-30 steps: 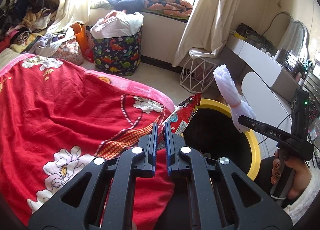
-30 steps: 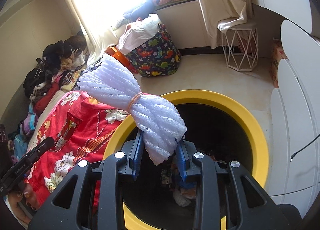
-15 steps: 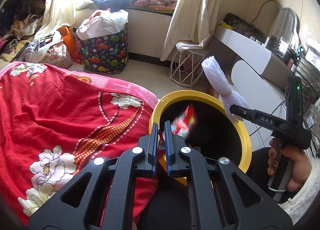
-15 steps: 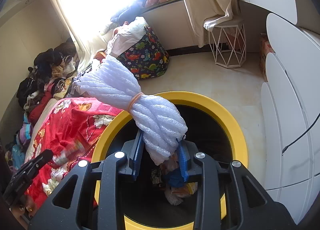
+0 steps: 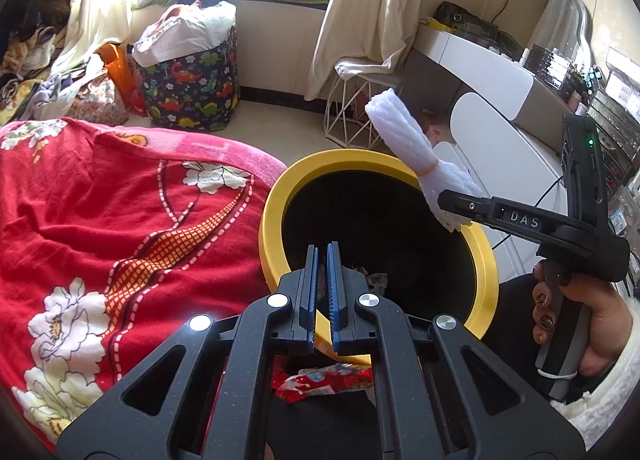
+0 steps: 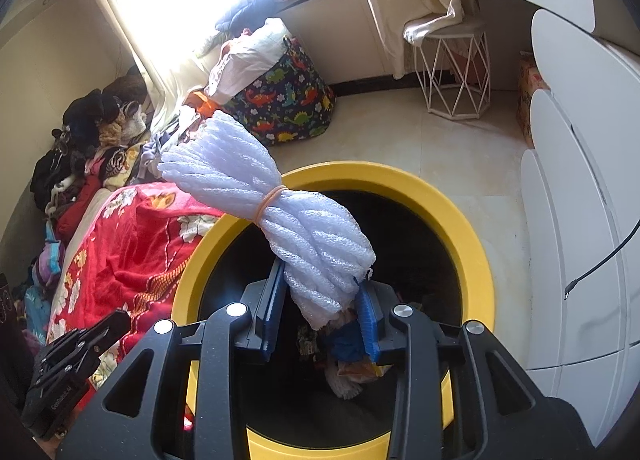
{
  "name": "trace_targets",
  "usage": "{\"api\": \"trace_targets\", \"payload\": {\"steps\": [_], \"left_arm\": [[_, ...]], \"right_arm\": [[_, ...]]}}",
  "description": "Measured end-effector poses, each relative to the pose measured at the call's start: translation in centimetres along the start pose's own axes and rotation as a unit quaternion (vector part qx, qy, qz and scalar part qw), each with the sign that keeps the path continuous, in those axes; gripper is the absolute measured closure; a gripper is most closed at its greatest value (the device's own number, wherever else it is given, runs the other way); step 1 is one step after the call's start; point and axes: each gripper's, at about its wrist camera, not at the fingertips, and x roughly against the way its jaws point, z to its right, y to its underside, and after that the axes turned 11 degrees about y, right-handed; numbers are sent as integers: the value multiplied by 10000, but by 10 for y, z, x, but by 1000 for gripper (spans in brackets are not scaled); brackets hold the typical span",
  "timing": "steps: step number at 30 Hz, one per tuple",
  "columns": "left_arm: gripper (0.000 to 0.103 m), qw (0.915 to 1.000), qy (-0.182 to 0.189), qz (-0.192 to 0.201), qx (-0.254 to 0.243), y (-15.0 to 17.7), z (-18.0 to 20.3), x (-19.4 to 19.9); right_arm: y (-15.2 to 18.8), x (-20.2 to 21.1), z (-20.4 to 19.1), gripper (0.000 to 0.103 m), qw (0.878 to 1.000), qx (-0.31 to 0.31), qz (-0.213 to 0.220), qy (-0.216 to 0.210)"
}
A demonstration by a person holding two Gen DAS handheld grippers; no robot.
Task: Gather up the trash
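Loosening right hand-held gripper, foam bundle, bin

Yellow rim, black inside: bin. White, ridged foam roll bound with an orange band. Red blanket with white flowers, dashed white lines, an orange grid patch, a pink edge. Dark basket printed with red, green, yellow dinosaurs. White wire stool. Cream curtains. Black grippers with blue pads. Red wrapper with white and blue print. White cabinet.
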Motion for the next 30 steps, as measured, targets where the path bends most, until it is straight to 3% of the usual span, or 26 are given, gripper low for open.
{"api": "trace_targets", "payload": {"steps": [4, 9, 11, 21, 30], "left_arm": [[101, 10000, -20, -87, 21, 4, -1, -4], [100, 9998, 24, -146, 121, 9, -6, -5], [91, 9998, 42, -153, 114, 11, -7, -3], [64, 9998, 106, -150, 34, 16, -9, 7], [58, 9997, 180, -166, 47, 24, -16, 17]], "right_arm": [[3, -4, -1, 65, 9999, 36, -125, 8], [8, -6, -4, 49, 9996, 88, -248, 50], [10, -5, -5, 48, 9996, 102, -257, 44], [13, 18, -7, 33, 9998, 171, 71, -90], [16, 38, -9, 30, 9990, 289, 308, -116]]}}
